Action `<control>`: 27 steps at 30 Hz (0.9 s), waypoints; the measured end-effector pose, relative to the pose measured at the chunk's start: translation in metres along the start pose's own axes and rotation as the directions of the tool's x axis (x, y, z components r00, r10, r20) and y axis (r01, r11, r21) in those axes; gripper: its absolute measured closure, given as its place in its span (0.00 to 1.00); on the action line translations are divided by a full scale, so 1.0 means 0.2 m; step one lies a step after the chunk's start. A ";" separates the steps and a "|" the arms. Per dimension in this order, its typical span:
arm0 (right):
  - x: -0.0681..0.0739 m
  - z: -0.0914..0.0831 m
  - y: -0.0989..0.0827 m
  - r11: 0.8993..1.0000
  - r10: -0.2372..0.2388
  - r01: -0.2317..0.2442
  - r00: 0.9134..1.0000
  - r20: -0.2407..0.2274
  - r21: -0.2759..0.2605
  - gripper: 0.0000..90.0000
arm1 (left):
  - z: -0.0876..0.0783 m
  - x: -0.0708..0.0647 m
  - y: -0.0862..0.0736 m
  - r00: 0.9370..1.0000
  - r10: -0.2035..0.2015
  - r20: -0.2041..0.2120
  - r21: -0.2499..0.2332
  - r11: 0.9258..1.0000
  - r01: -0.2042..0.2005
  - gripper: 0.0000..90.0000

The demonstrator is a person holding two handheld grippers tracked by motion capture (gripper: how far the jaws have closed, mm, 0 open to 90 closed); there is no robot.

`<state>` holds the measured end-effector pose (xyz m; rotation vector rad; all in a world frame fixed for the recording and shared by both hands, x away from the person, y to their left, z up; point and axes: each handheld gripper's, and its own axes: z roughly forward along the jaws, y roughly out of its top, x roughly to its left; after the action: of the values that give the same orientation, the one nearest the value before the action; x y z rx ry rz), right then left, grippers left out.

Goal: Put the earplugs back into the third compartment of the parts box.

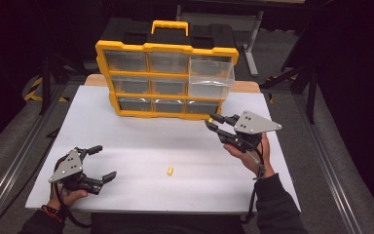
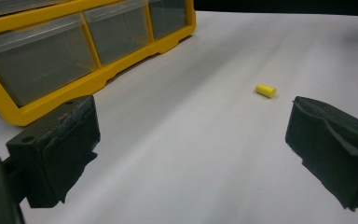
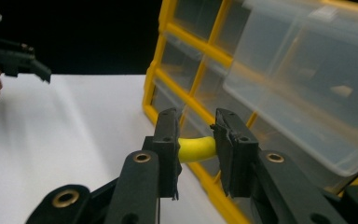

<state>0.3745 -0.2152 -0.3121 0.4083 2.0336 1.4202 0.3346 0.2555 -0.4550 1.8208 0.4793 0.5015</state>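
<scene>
A yellow drawer organizer (image 1: 126, 47) stands at the back of the white table (image 1: 141, 136), its top-right clear drawer (image 1: 212, 78) pulled out. My right gripper (image 1: 213, 123) is shut on a small yellow foam plug (image 3: 196, 148), held just in front of the organizer's lower right, below the clear drawer (image 3: 303, 88). A second yellow plug (image 1: 170, 171) lies on the table near the front middle, and the yellow plug (image 2: 265, 90) also shows in the left gripper view. My left gripper (image 1: 102, 163) rests open at the front left, nothing between its jaws.
The organizer (image 2: 51, 56) has several shut clear drawers in three rows and a black top with a yellow handle (image 1: 169, 25). Dark floor, metal rails and stands surround the table. The table's front edge (image 1: 165, 210) is close to both hands.
</scene>
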 end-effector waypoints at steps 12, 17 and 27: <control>-0.13 -0.05 0.20 0.999 -0.001 0.004 0.998 0.068 -0.048 0.79 | -0.01 0.00 0.00 1.000 -0.001 0.001 -0.007 1.000 0.001 0.04; -0.17 -0.06 0.28 0.998 -0.012 0.017 0.996 0.091 -0.061 0.79 | -0.01 0.00 0.00 1.000 0.000 -0.001 -0.007 1.000 0.000 0.04; -0.33 0.00 0.42 0.999 0.013 -0.005 0.985 0.173 -0.047 0.78 | -0.01 0.00 0.00 1.000 -0.003 -0.004 -0.008 1.000 0.003 0.05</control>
<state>0.4175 -0.2210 -0.2141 0.5045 1.8582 1.3842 0.3338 0.2571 -0.4546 1.8113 0.4819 0.5047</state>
